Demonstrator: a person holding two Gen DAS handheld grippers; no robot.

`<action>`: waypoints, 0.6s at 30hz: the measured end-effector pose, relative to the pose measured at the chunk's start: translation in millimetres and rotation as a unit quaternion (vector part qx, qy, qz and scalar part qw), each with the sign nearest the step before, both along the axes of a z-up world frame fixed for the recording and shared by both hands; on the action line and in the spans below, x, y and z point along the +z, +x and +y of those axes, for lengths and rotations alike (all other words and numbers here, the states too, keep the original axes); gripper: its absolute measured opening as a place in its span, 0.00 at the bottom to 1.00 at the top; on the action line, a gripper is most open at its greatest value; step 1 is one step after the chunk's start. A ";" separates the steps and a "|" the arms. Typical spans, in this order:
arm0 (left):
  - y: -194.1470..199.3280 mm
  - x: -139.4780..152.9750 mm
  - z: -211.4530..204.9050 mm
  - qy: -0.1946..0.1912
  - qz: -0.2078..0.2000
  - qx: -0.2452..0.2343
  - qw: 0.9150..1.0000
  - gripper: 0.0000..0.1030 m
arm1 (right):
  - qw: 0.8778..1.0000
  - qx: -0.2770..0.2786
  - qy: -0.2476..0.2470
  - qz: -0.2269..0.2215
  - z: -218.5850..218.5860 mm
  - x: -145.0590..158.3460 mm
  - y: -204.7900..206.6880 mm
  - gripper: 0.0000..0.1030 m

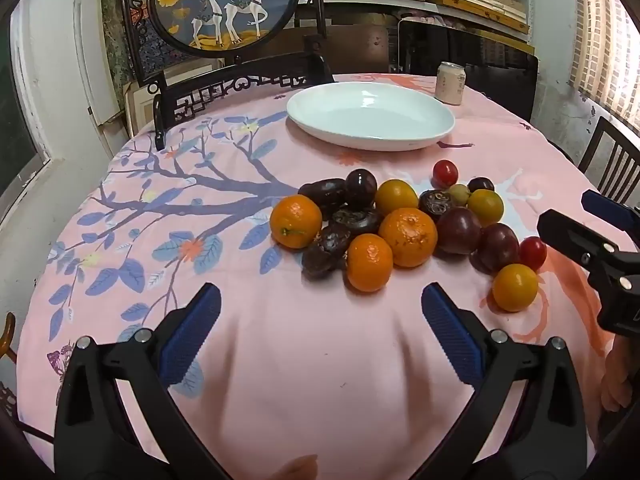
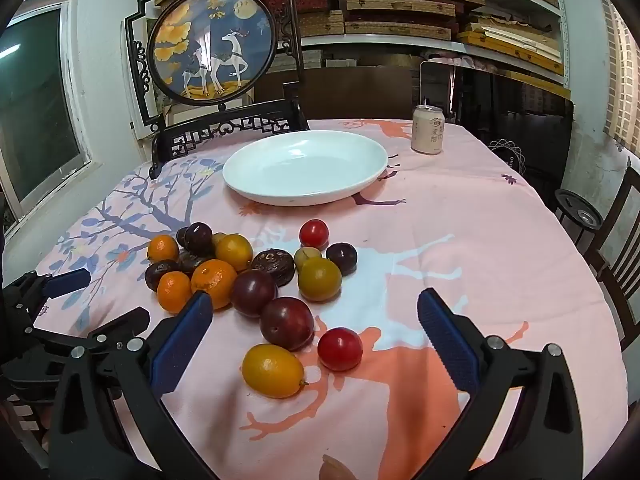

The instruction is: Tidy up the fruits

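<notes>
Left tongs (image 1: 320, 316) and right tongs (image 2: 314, 322) both gape, released, over bare tabletop (image 2: 500, 248); fruit cluster (image 1: 400, 224) lies mid-cloth, white plate (image 2: 304, 168) beyond it, apart, near the far edge.

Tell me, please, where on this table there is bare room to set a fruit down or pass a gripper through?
Bare cloth lies between the white plate and the fruit pile, right of the pile below the can, and near the table edge under both open grippers. The plate itself is empty. The fruit cluster is crowded, pieces touching; the left gripper sits close beside it.
</notes>
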State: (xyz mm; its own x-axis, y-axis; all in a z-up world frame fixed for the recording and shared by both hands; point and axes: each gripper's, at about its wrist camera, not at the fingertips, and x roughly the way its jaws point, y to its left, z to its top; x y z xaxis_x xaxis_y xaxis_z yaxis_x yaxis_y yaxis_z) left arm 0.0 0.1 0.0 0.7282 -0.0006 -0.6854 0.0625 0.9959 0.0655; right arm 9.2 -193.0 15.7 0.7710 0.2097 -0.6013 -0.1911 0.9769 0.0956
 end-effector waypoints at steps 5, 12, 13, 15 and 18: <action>-0.5 -3.5 -4.4 0.005 0.000 0.007 1.000 0.98 | 1.000 0.000 0.004 0.000 -0.5 -0.1 0.2 0.99; 1.0 -2.6 -1.0 0.000 0.005 0.002 1.000 0.98 | 1.000 0.001 0.005 0.001 -0.8 -0.2 0.7 0.99; -0.4 -2.0 -2.6 0.001 0.005 0.001 1.000 0.98 | 1.000 0.002 0.005 0.001 -0.9 -0.2 0.8 0.99; 0.3 -2.6 -2.0 0.002 0.005 0.000 1.000 0.98 | 1.000 0.002 0.004 0.002 -0.8 0.0 0.8 0.99; 1.3 -2.9 -0.9 0.002 0.006 -0.001 1.000 0.98 | 1.000 -0.001 0.003 0.000 -0.2 -0.8 0.4 0.99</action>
